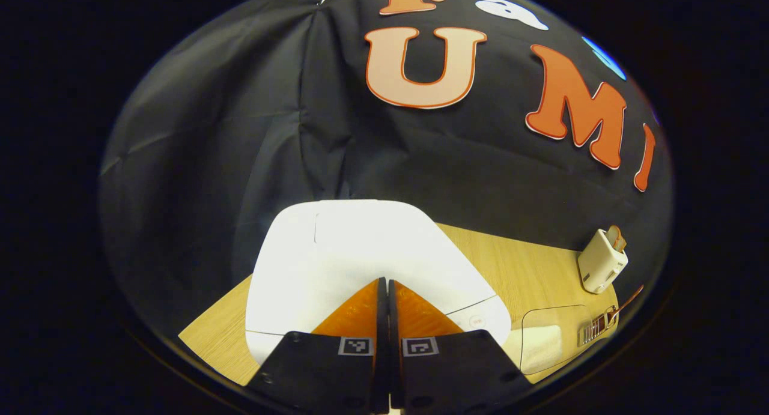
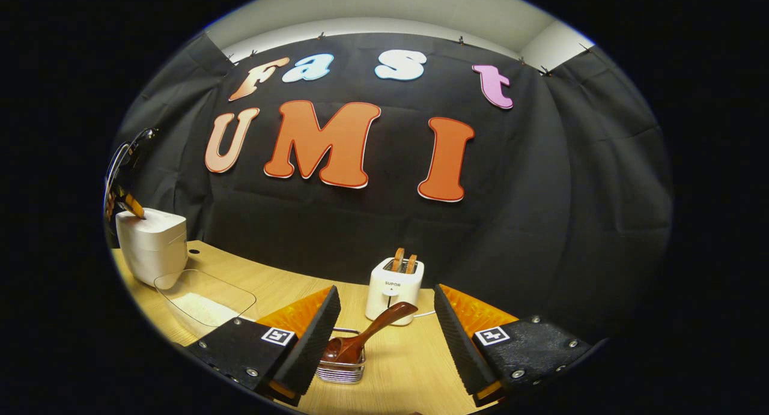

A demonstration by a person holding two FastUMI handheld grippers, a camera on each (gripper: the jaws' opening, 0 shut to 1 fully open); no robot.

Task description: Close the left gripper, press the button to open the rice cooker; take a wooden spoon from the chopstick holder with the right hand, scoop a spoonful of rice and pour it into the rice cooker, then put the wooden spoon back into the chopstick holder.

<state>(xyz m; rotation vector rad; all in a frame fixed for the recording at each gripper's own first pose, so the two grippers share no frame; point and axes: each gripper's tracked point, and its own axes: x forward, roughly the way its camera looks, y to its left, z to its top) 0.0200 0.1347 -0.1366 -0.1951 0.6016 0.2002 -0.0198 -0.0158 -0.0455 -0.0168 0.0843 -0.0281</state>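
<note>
In the left gripper view, my left gripper (image 1: 383,295) sits at the bottom centre of the frame with its orange fingers (image 1: 354,313) pressed flat together, holding nothing. Their tips rest over the front edge of the white rice cooker (image 1: 360,247), which occupies the middle of the frame with its lid down. A small round button (image 1: 476,321) shows on the cooker's front, lower right of the fingertips. I judge the press has not landed yet. The risk here is that the tips are left of that button, so pushing straight down could hit plain lid and the cooker would stay shut or slide on the table (image 1: 516,265).

In the right gripper view, my right gripper (image 2: 384,319) is at the bottom with its fingers spread wide and empty. Between them, low in the frame, the wooden spoon (image 2: 360,337) leans in the wire chopstick holder (image 2: 342,370), its handle tilting up to the right. A white toaster (image 2: 393,289) stands just behind. The holder looks light, so a skewed grab on the slanted handle could tip it or drag it along.

A clear dish of rice (image 2: 201,307) lies at the lower left, beside the cooker (image 2: 153,244). Reaching across with the loaded spoon could spill grains on the table (image 2: 414,367).
</note>
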